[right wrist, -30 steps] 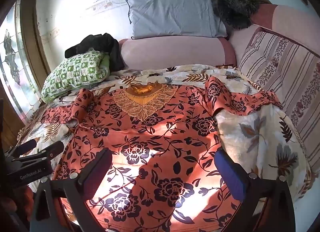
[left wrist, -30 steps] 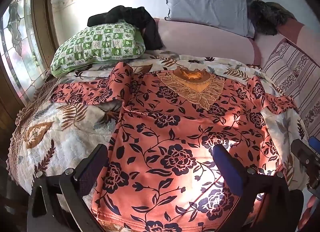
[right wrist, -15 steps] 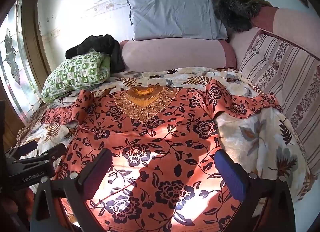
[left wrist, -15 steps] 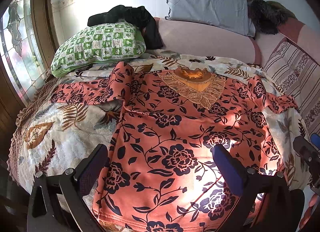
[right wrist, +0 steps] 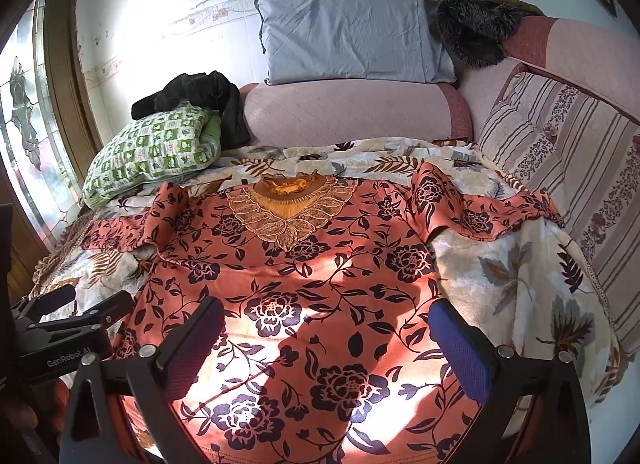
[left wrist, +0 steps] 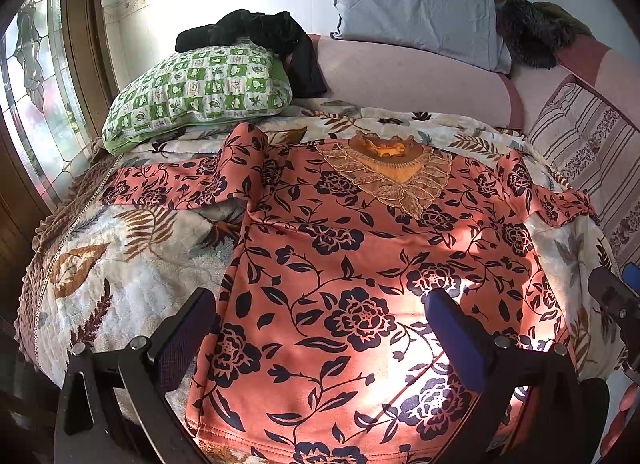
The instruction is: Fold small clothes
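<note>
The left gripper (left wrist: 320,336) has its jaws spread wide and holds nothing; it hangs over the lower left half of the floral blouse (left wrist: 360,264), its left finger above the side seam. The right gripper (right wrist: 324,340) is likewise wide open and empty, over the lower right half of the same garment, its right finger close to that side's edge. Each gripper shows at the margin of the other's view, so they sit side by side near the hem (left wrist: 304,440).

The blouse lies face up and mostly flat on the leaf-patterned blanket (left wrist: 120,272) that covers the bed, hem toward the cameras and the lace-trimmed neckline (left wrist: 392,171) at the far end. Both sleeves are spread outward: the left sleeve (left wrist: 172,183) is bunched into a ridge at the shoulder, and the right sleeve (right wrist: 480,211) drapes toward the striped cushion (right wrist: 568,167). A green checked pillow (left wrist: 200,91) and a grey pillow (right wrist: 352,39) lie beyond it, well apart from the garment.

The cloth looks thin, light and limp, with a slight sheen that suggests it may slide on the plush blanket. It should pinch easily, but a single-layer hold could slip or drag the blanket. The stitched hem corners or the shoulder seams look like the firmest places to take hold.
</note>
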Demonstrator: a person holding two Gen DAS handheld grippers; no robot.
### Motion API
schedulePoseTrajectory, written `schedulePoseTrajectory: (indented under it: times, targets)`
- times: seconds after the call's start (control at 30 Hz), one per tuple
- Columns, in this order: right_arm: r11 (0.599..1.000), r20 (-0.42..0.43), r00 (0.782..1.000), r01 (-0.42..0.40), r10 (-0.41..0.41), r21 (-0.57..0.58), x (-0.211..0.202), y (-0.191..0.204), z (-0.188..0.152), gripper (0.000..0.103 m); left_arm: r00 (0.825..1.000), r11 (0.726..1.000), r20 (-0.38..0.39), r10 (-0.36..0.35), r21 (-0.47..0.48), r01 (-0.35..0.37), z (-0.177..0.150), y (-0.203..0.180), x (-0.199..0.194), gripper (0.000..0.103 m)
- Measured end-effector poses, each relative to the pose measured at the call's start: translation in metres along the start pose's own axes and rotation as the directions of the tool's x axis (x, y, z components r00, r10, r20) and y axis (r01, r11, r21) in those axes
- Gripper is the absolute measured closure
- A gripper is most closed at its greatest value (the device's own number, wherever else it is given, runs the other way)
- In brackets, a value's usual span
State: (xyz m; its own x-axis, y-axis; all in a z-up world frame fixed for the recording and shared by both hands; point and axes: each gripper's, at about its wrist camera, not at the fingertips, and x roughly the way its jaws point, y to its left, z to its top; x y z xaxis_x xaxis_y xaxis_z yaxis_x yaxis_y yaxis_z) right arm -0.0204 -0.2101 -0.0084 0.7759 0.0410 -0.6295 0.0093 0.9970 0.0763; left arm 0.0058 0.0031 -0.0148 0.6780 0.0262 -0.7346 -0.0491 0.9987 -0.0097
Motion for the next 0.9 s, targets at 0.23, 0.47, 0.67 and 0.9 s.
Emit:
schedulePoseTrajectory:
  times: [0.23, 0.47, 0.67, 0.9]
  targets:
    - [1.0, 0.005, 1.0, -0.003, 0.003, -0.002, -0.001, 0.0022, -0.0002, 0.0, 1.0, 1.0, -0.005, 0.002, 0.001, -0.002, 0.0013, 0.0016, -0.001, 0.0]
    - [1.0, 0.003, 1.0, -0.002, 0.002, -0.002, -0.0005, 0.0021, 0.0004, 0.0, 1.0, 1.0, -0.007, 0.001, 0.001, -0.001, 0.0012, -0.0013, -0.0019, 0.0]
    - [1.0, 0.001, 1.0, -0.003, 0.003, -0.003, 0.0, 0.0018, -0.0001, 0.0, 1.0, 1.0, -0.007, 0.0, 0.005, 0.0, 0.0008, -0.0023, -0.003, 0.0]
    - [1.0, 0.004, 1.0, -0.007, 0.007, -0.008, -0.0004, 0.0035, 0.0025, 0.0, 1.0, 1.0, -0.01, -0.005, 0.01, 0.005, 0.0049, -0.0036, -0.0027, 0.0]
